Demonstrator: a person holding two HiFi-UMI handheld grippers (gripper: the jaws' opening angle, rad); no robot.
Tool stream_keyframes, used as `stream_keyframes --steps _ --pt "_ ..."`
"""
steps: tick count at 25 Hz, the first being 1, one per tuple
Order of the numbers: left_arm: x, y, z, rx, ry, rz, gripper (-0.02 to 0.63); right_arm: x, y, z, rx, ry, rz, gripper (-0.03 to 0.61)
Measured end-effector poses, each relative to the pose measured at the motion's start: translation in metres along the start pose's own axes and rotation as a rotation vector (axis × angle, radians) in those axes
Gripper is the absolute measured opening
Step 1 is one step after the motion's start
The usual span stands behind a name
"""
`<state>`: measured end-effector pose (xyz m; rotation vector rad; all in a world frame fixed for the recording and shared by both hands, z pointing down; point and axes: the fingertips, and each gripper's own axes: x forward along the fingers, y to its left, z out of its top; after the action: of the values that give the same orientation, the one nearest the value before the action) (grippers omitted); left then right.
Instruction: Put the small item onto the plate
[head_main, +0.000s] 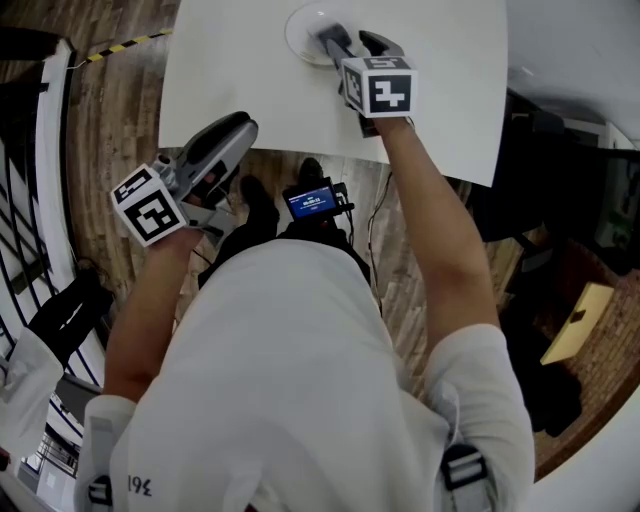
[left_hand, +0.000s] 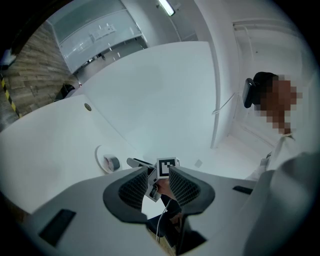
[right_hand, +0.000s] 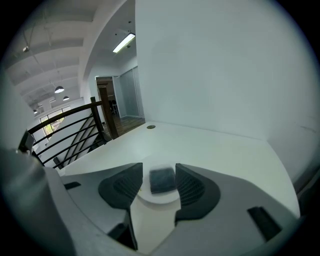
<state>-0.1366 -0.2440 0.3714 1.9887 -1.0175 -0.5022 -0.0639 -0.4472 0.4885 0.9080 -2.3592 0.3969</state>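
Note:
The small dark item (right_hand: 163, 181) sits on the white plate (right_hand: 157, 199), blurred, between the jaws of my right gripper (right_hand: 159, 175). A slit of space shows beside its left edge, so the pads do not clamp it and the gripper is open. From the head view that gripper (head_main: 348, 38) hangs over the plate (head_main: 298, 35) at the table's far edge and hides the item. The left gripper view shows the item (left_hand: 111, 162) as a dark ring on the plate (left_hand: 100, 152). My left gripper (left_hand: 159, 182) stays off the table's near left corner (head_main: 238, 128), narrowly open, holding nothing.
The white table (head_main: 430, 90) has a round grommet hole (right_hand: 150, 127) at its far side. A black railing (right_hand: 75, 130) runs along the left. Below the table's near edge are wooden floor, a small lit screen (head_main: 312, 200) with cables, and a cardboard piece (head_main: 575, 320).

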Motion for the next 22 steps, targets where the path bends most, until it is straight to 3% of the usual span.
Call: stream_keyframes --steps 7,14,22 --pt "0.006 -0.022 0.013 0.004 -0.027 -0.056 0.123 -0.038 -0.004 0.009 0.073 -0.029 -0.019 0.002" --pt "0.004 -0.044 0.023 -0.005 -0.057 -0.101 0.123 -0.081 -0.001 0.02 0.168 -0.091 0.011 0.002" --pt "-0.006 -0.074 0.03 -0.017 -0.093 -0.163 0.123 -0.153 0.034 0.048 0.23 -0.217 0.092 0.002"
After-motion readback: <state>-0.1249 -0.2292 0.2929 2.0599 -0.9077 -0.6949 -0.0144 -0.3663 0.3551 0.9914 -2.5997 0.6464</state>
